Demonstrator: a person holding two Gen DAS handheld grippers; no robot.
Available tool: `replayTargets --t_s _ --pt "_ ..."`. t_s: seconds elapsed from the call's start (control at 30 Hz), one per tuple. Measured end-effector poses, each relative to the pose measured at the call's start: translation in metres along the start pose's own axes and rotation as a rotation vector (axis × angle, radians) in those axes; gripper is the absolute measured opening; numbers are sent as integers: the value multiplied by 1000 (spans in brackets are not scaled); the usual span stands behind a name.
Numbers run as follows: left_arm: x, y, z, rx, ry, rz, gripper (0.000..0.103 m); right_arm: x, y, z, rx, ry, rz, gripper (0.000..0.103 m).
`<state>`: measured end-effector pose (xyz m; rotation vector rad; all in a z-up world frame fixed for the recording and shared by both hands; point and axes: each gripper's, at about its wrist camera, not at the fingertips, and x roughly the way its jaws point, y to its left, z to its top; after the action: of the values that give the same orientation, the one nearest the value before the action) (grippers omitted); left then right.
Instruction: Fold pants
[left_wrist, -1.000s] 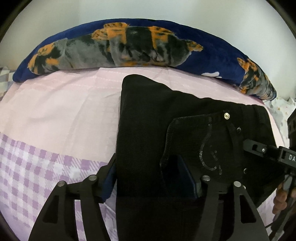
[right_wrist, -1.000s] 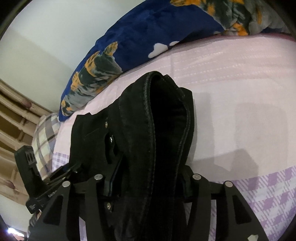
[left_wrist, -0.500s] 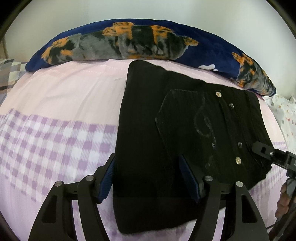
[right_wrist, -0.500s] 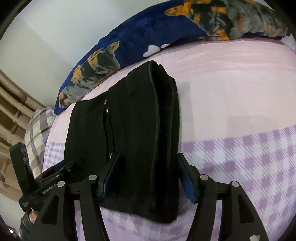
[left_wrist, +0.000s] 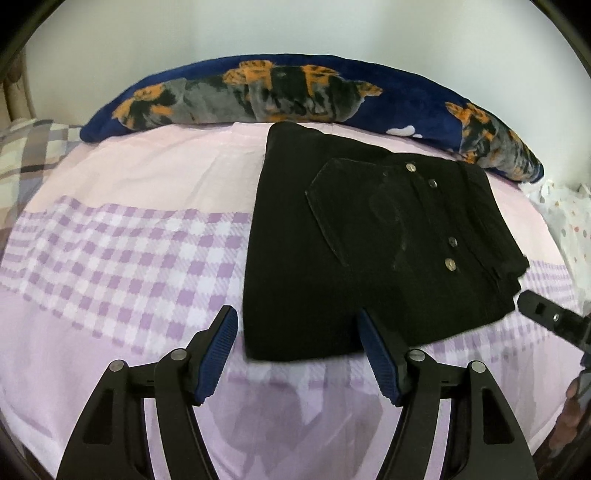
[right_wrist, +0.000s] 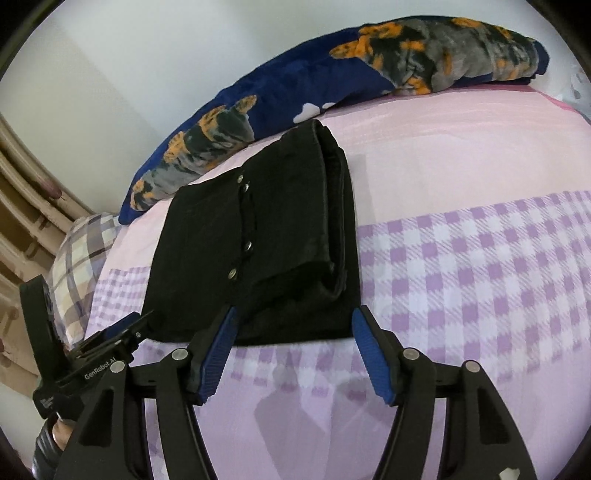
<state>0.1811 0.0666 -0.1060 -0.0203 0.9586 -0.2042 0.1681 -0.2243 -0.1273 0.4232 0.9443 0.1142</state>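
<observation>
The black pants (left_wrist: 362, 251) lie folded into a compact rectangle on the bed, back pocket and metal buttons facing up. In the right wrist view the pants (right_wrist: 266, 258) show stacked folded layers at their right edge. My left gripper (left_wrist: 297, 332) is open and empty, just short of the pants' near edge. My right gripper (right_wrist: 293, 332) is open and empty at the bundle's near edge. Each gripper shows at the side of the other's view: the right one (left_wrist: 546, 319), the left one (right_wrist: 92, 354).
The bed sheet (left_wrist: 110, 258) is pink with a purple checked band. A long navy pillow with orange and grey print (left_wrist: 295, 92) lies behind the pants against the wall. A plaid pillow (right_wrist: 77, 258) and a wooden headboard (right_wrist: 26, 206) are at the left.
Both grippers have let go of the pants and drawn back toward me. The folded pants now rest flat on the sheet, fully clear of the fingers.
</observation>
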Motion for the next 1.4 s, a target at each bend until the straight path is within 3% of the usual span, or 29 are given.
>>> replayTargets --t_s 0.2,0.4,0.8,1.0,1.4 --pt "-18 -15 -24 67 6 48 68 -12 12 -17 -19 -18 -24 67" --pt "-41 -23 -44 56 -21 75 68 -28 32 -37 -117 -66 -107 77" --pt "-78 -31 -60 34 -94 113 70 -59 52 -64 -190 -198 -183 96" --pt "-82 -35 -62 34 -104 130 71 -60 60 -65 -240 -223 -196 99" --pt "-82 -35 -63 23 -100 142 71 -54 60 -67 -245 -182 -220 99"
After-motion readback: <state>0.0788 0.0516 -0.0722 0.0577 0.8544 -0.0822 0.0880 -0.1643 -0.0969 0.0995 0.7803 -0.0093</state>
